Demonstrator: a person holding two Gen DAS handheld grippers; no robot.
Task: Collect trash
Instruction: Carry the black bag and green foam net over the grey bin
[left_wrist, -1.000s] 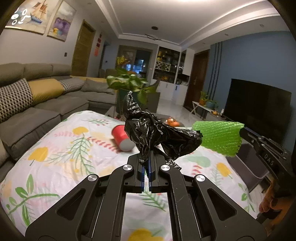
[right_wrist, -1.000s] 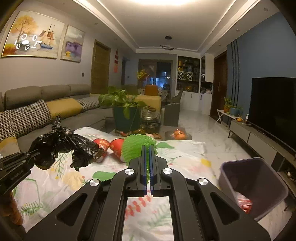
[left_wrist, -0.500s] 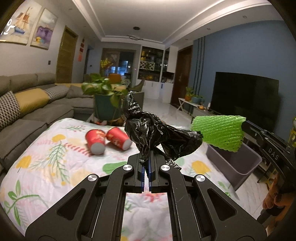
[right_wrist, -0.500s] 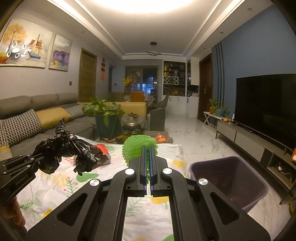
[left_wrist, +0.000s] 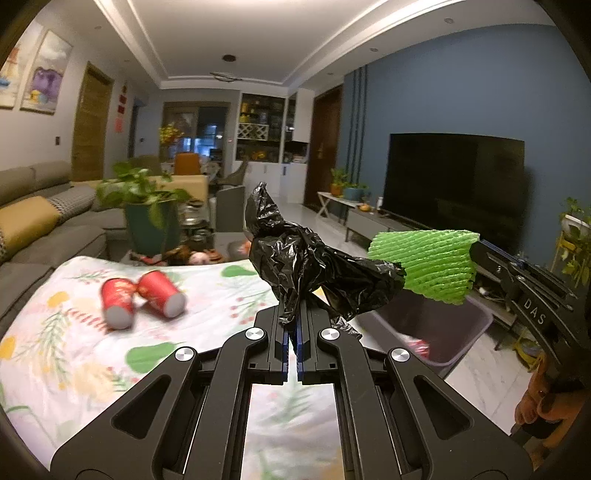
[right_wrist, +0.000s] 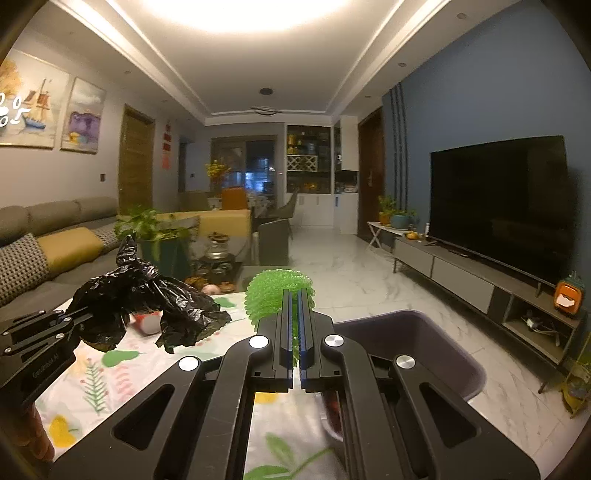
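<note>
My left gripper (left_wrist: 291, 325) is shut on a crumpled black plastic bag (left_wrist: 314, 269), held in the air above the table's right side. My right gripper (right_wrist: 295, 314) is shut on a green foam fruit net (right_wrist: 275, 295). That net (left_wrist: 428, 266) hangs over the purple bin (left_wrist: 454, 325) in the left wrist view. The bin (right_wrist: 417, 343) stands on the floor just right of the table. The black bag (right_wrist: 147, 302) and left gripper (right_wrist: 72, 319) show at the left of the right wrist view. Two red paper cups (left_wrist: 147, 299) lie on the floral tablecloth (left_wrist: 74, 350).
A grey sofa (left_wrist: 44, 229) runs along the left. A potted plant (left_wrist: 147, 214) and a low table with jars stand beyond the tablecloth. A TV (right_wrist: 498, 199) on a long stand lines the blue right wall. Marble floor (right_wrist: 351, 273) lies open ahead.
Both grippers have swung right with their loads; the purple bin has come nearer and larger in both views, and the green net now hangs above it. The cups have slid leftward in view.
</note>
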